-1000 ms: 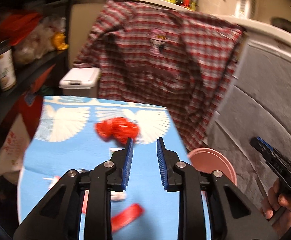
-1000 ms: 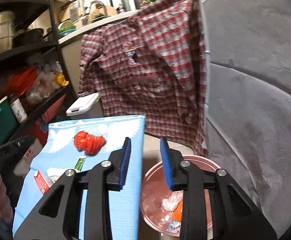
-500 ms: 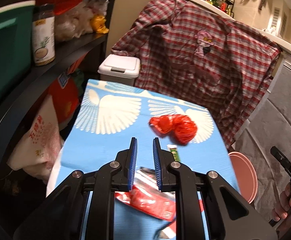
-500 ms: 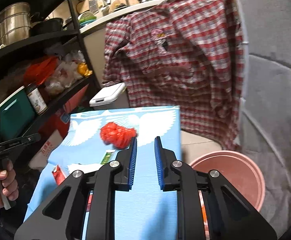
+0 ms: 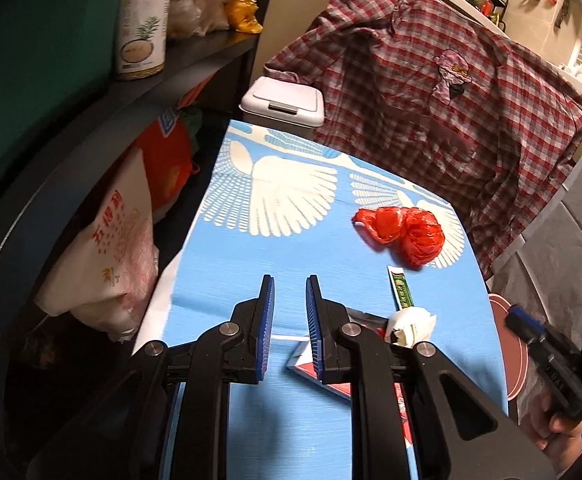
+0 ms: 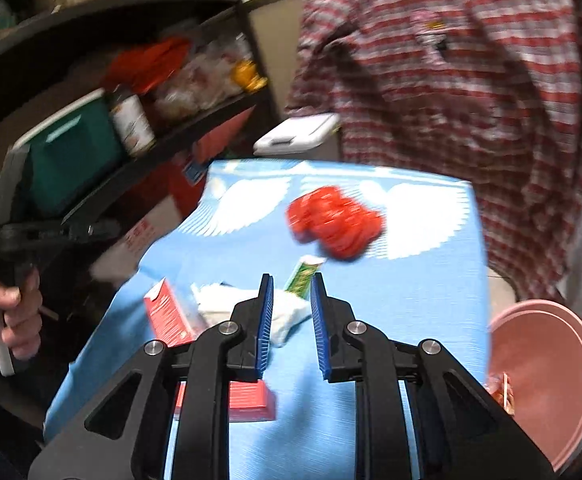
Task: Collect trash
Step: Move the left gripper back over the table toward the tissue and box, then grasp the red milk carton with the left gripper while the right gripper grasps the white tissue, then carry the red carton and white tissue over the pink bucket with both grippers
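Observation:
A blue cloth-covered table carries trash: a crumpled red plastic bag, a green sachet, a white tissue wad, and red packets. A pink bin stands right of the table. My left gripper is slightly open and empty over the table's left part. My right gripper is slightly open and empty, just above the tissue and sachet.
A dark shelf with a jar and bags stands at the left. A plaid shirt hangs behind the table. A white lidded bin sits at the far end. A grey sofa is at the right.
Both grippers have swung left and down towards the table. Their jaws narrowed from a second ago, then widened a little. The right view is blurred from motion.

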Action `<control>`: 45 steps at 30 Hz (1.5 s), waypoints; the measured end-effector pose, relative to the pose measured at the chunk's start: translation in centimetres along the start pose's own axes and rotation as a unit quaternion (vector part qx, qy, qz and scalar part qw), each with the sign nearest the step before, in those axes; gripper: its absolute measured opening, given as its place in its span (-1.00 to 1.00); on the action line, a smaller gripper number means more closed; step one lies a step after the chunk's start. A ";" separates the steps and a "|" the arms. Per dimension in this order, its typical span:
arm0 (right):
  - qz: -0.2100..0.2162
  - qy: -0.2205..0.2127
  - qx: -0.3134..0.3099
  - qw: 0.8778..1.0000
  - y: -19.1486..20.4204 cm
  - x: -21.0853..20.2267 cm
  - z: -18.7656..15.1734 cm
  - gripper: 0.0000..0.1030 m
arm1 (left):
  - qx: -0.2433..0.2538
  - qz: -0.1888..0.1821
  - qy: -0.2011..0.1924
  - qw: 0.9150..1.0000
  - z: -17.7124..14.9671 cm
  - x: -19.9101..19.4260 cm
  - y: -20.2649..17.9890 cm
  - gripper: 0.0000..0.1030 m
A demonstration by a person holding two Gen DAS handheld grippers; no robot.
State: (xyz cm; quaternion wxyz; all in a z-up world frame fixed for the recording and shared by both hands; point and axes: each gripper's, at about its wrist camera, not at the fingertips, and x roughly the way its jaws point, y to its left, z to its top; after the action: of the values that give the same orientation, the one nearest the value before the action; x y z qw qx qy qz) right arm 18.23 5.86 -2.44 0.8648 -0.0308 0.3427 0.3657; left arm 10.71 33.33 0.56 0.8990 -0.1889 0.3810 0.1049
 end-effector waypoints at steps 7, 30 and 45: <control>0.019 0.034 -0.055 0.998 2.9 4.2 0.1 0.10 | -0.007 0.001 0.007 1.000 0.1 0.5 0.6 -0.68; -0.006 0.093 -0.140 0.986 4.2 8.5 -1.1 -0.19 | -0.177 -0.017 0.170 0.969 -5.6 8.2 -2.2 0.18; -0.008 0.076 -0.102 0.992 1.4 6.0 -0.3 -0.91 | -0.169 0.016 0.152 0.974 -4.6 7.5 -2.2 -0.13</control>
State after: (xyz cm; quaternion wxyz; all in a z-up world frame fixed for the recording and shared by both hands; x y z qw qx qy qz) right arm 20.10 10.47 -6.10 0.8313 -0.1488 0.3683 0.3887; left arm 13.60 29.78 -7.22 0.7837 -0.3454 0.4933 0.1521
